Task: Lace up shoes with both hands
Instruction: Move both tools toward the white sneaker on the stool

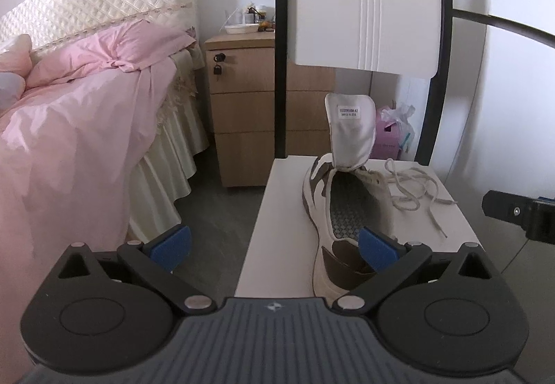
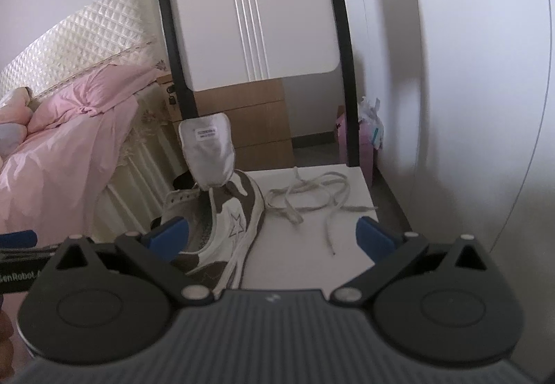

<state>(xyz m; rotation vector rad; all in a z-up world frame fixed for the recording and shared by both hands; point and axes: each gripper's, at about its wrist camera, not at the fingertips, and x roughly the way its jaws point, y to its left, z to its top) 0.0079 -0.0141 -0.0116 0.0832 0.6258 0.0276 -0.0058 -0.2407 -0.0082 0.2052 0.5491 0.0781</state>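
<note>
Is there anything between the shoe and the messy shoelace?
No, nothing. In the right wrist view, only a bare strip of the white chair seat separates the white-and-brown sneaker from the loose beige shoelace beside it.

A bed (image 1: pixel 76 127) with pink bedding and a quilted cream headboard (image 1: pixel 104 2) fills the left side, its frilled skirt hanging down to the grey floor (image 1: pixel 215 210). Beside it stands a wooden drawer cabinet (image 1: pixel 246 113) with clutter on top, set against a plain white wall (image 1: pixel 513 89). A white chair (image 1: pixel 364 2) with a black frame stands close in front, and a pink bag (image 2: pixel 367 131) sits in the corner beyond it.
</note>
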